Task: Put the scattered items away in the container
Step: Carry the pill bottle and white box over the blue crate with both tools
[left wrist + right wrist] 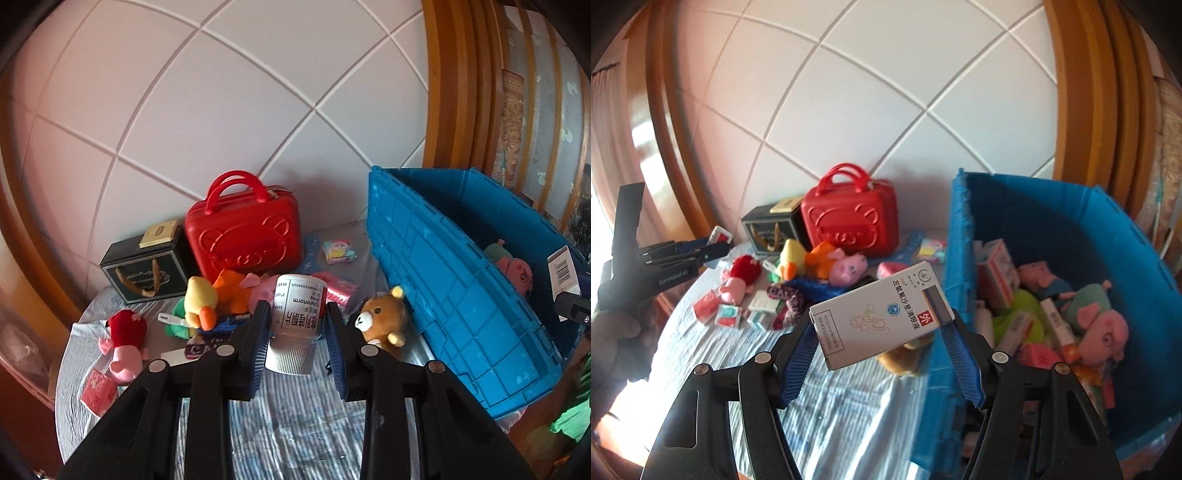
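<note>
Two black arms with blue pads fill the bottom of each view. Between the pads of the left gripper [297, 328] sits a white pill bottle [295, 325], cap toward the camera. Both pads press its sides, so the bottle is clamped and lifted above the striped cloth [295, 424]. It is probably held that way so it can be carried to the big blue bin [443, 295] on the right.

The right gripper [879, 328] pinches a white medicine box [879, 314] by its two short ends. The box is tilted and hangs near the bin's left wall, likely so it can be dropped inside.

Many things already lie in the bin: several small boxes and at least three soft pig toys, one of them pink [1104, 328].

On the cloth wait one yellow duck [199, 302], one brown bear [384, 317] leaning on the bin, one red and pink toy [125, 336], one red case [243, 236] and one black gift box [147, 266]. About four little packs [727, 314] lie together near the cloth's left edge.
</note>
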